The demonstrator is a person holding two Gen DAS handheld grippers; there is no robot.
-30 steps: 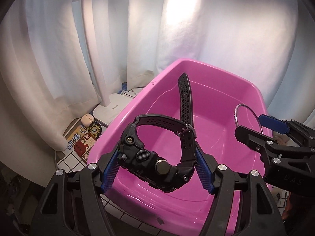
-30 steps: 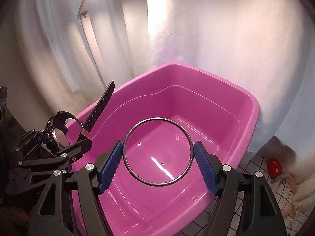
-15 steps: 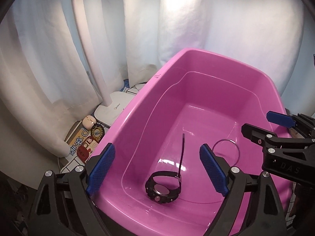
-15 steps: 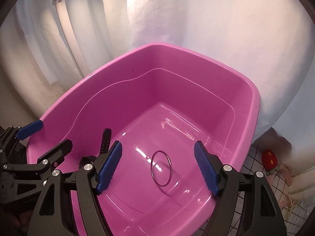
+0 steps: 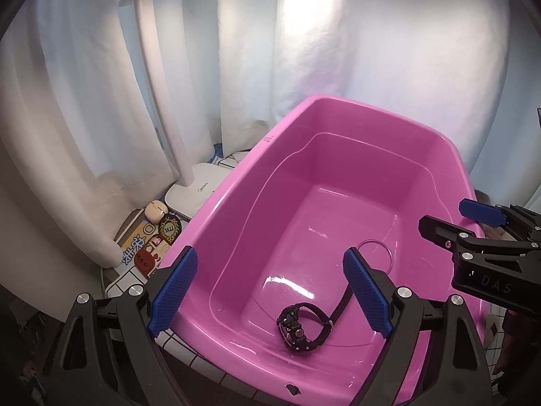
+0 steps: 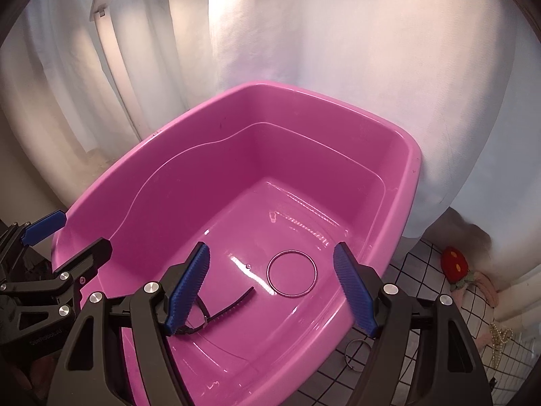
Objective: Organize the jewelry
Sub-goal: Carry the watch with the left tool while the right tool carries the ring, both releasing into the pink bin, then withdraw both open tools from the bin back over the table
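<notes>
My left gripper (image 5: 268, 294) hangs wide and empty over the pink tub (image 5: 449, 155); the black watch (image 5: 301, 328) lies on its floor. My right gripper (image 6: 272, 289) is spread wide too, above the silver bangle (image 6: 291, 272). Both seem delivered, I judge; next I'd fetch the small ring (image 6: 356, 353) on the checked cloth (image 6: 429, 270) outside.

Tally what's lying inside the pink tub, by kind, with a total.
Inside the pink tub:
Black watch: 1
Metal bangle: 1
Total: 2
Both the left gripper and the right gripper are open and hold nothing.
</notes>
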